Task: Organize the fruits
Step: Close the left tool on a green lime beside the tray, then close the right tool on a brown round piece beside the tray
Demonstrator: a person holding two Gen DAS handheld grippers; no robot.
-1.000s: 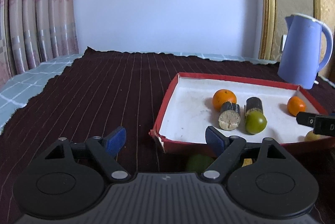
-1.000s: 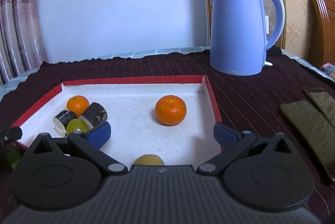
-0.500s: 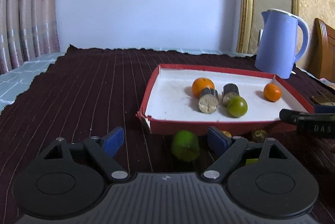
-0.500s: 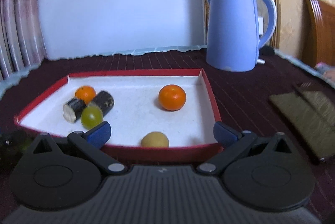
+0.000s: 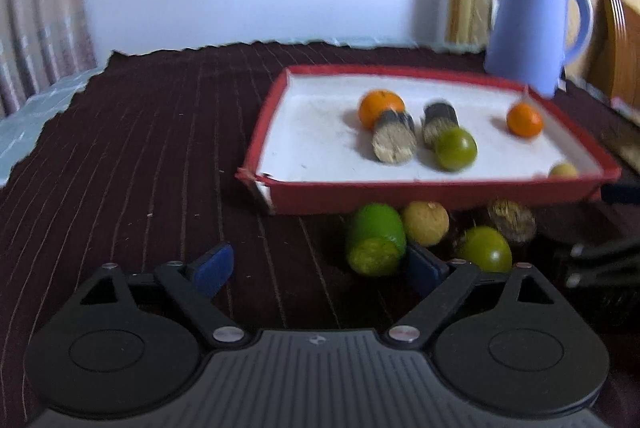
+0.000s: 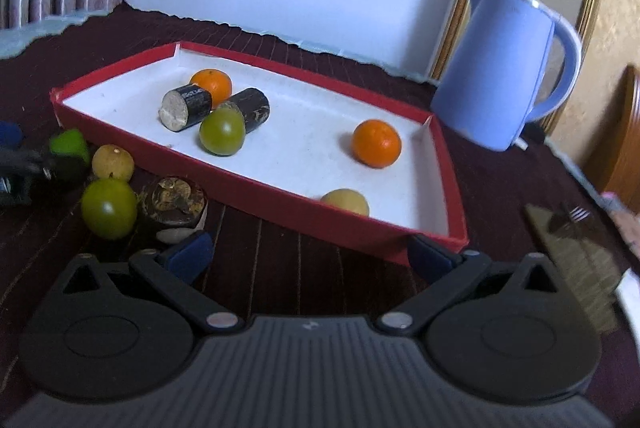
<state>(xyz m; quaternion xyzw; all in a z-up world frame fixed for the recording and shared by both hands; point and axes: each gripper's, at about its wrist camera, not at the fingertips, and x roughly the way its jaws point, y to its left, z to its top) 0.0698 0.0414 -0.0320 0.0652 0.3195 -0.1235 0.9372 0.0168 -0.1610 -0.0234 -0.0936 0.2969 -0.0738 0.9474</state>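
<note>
Inventory from my station. Red tray: I count two oranges, two dark cane segments, one green fruit and one yellow fruit at its near right corner. On the cloth just near the tray's near wall: one cut green piece, one yellow fruit, one round green fruit, one brown cane stub.

My left gripper is opening, nothing between its blue pads; the cut green piece lies just beside the right-hand pad. My right gripper stands spread and empty, near the tray's near right corner.

Against a second ago: the left view now takes in the loose fruit in front of the tray, and the right view is tilted, with the tray farther off.

Surface: dark maroon striped tablecloth. Room: blue kettle far right, white wall, pink curtains far left.
</note>
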